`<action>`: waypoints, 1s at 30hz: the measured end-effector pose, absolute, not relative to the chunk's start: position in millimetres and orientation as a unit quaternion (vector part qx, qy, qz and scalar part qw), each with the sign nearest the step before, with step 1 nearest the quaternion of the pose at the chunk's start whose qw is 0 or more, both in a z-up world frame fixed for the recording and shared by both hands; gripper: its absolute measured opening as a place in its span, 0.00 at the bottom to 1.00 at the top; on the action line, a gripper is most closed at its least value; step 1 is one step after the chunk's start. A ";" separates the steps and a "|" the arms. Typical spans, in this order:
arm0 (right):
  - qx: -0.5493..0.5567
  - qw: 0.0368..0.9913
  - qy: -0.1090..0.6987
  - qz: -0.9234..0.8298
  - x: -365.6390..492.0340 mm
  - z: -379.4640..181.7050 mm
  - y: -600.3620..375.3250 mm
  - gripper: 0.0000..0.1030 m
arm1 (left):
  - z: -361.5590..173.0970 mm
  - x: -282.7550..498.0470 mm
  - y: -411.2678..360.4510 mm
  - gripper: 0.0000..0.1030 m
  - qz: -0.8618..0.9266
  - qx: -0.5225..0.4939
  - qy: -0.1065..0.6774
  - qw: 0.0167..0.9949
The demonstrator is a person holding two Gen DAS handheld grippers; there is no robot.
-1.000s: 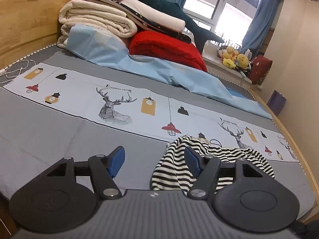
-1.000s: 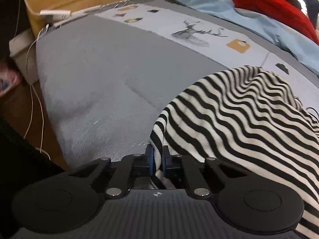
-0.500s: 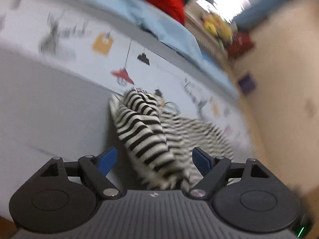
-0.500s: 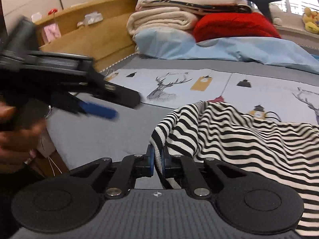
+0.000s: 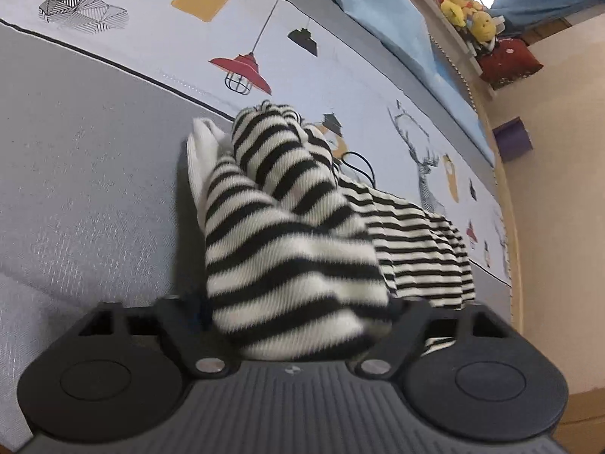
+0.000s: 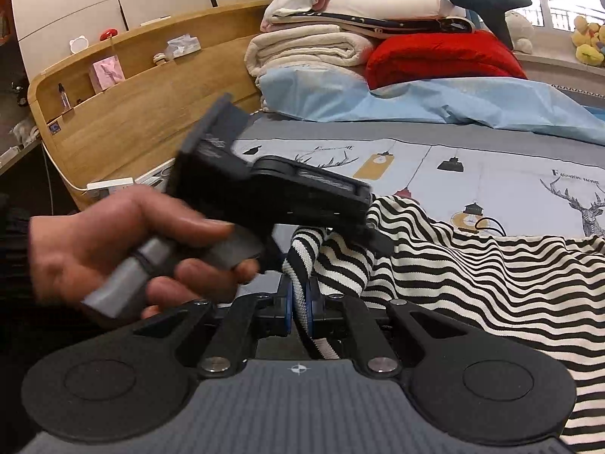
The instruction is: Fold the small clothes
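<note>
Striped garment [image 5: 295, 249] bunched between closing left gripper [image 5: 298, 314] fingers [image 5: 189, 314]

A bedroom in a home.
A wooden headboard [image 6: 124, 113] with a shelf stands at ten o'clock, folded blankets [image 6: 314, 51] are piled at twelve, plush toys [image 6: 588, 43] sit by the window at two, above a deer-printed bedsheet [image 6: 510, 174].

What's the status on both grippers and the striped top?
Right gripper shut on striped top's edge. Left gripper closing, a bunched fold of the top between its jaws. Rest of top on the bed sheet. Nothing in the way.
</note>
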State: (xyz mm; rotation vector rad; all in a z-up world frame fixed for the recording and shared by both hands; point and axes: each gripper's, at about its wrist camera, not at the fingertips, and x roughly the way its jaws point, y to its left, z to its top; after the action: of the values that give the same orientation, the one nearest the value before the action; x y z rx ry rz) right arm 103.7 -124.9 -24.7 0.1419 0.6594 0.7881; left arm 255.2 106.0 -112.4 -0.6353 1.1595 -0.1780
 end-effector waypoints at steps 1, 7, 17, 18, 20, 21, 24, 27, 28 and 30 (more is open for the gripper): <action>0.067 0.867 0.316 0.379 104.0 -25.2 -124.4 0.06 | -112.9 255.9 106.7 0.51 -0.083 -0.292 0.537 0.787; 0.070 0.853 0.324 0.403 105.0 -29.4 -104.5 0.06 | -103.7 247.8 129.2 0.10 -0.082 -0.263 0.519 0.809; 0.210 0.799 0.303 0.476 119.1 -28.6 -76.1 0.06 | -70.5 215.2 191.5 0.09 -0.068 -0.307 0.438 0.842; 0.206 0.800 0.308 0.473 120.1 -30.1 -76.6 0.06 | -70.6 217.1 189.2 0.09 -0.069 -0.310 0.437 0.841; 0.201 0.803 0.311 0.467 121.4 -30.7 -81.6 0.06 | -65.1 222.1 178.4 0.09 -0.080 -0.311 0.428 0.845; 0.204 0.806 0.310 0.461 121.9 -29.9 -88.7 0.06 | -62.4 224.8 169.5 0.09 -0.089 -0.309 0.422 0.848; 0.217 0.816 0.305 0.441 119.8 -27.3 -116.0 0.06 | -54.9 234.9 133.8 0.09 -0.107 -0.302 0.417 0.851; 0.234 0.831 0.294 0.411 118.5 -24.2 -154.9 0.06 | -38.1 245.2 89.0 0.09 -0.132 -0.292 0.402 0.858; 0.243 0.836 0.288 0.399 117.8 -22.9 -169.9 0.06 | -33.2 246.2 73.2 0.09 -0.139 -0.288 0.396 0.861; 0.265 0.847 0.273 0.371 116.3 -20.5 -204.3 0.06 | -24.5 248.7 38.9 0.09 -0.156 -0.288 0.382 0.864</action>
State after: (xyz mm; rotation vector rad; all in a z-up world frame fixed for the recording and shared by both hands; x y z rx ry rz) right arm 116.3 -204.3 -20.5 0.5578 0.5763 0.7826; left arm 248.7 38.9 -24.5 -0.6029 0.8014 -0.3273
